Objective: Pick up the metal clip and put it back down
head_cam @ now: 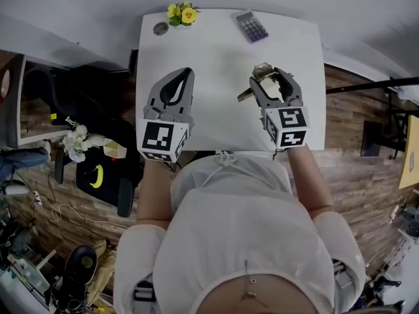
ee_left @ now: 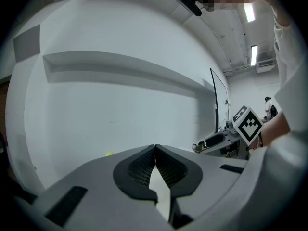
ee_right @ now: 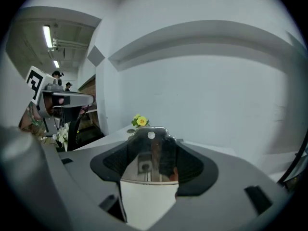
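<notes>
A white tabletop (head_cam: 216, 57) stands on a wooden floor (head_cam: 353, 123) by a pale wall (ee_left: 120, 109). At its far edge, beyond the tools, sit yellow flowers (head_cam: 182, 13) and a calculator (head_cam: 251, 26). The person's forearms (head_cam: 154, 188) reach forward side by side over the near edge. The left tool (head_cam: 186, 76) is pressed together, empty. The right tool (head_cam: 270, 80) pinches the shiny metal clip (head_cam: 260, 72) over the tabletop.
</notes>
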The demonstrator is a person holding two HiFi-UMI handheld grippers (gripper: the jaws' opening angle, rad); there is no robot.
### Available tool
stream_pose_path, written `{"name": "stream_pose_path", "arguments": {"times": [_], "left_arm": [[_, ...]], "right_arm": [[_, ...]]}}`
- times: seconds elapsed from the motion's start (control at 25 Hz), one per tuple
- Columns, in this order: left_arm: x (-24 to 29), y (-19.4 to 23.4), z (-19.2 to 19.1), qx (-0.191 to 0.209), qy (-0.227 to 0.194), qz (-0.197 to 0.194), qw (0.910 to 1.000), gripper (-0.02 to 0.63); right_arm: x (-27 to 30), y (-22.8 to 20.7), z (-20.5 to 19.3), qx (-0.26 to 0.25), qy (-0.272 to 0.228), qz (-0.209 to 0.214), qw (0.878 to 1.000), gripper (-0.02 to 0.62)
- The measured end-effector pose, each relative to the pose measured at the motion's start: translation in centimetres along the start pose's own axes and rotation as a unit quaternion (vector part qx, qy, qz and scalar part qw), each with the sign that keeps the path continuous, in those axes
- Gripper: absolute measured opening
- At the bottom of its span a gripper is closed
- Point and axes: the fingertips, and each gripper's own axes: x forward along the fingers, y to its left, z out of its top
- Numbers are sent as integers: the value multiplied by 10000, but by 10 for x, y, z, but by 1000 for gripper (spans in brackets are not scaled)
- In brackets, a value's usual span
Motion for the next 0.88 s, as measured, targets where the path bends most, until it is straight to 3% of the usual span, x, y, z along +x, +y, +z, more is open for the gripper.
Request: {"name": "stream_pose_path", "arguments": {"times": [0.28, 0.64, 0.88], "left_arm": [[14, 11, -49, -253, 448, -65, 9987, 18], [30, 17, -102, -505, 902, -169, 9945, 18], [30, 24, -115, -648, 1021, -95, 9926, 18]], "right_arm": [[46, 11, -65, 110, 847, 180, 9962, 296], [91, 11, -136, 301, 1647, 97, 9858, 296], [100, 18, -168, 376, 2105, 95, 9768, 296]]}}
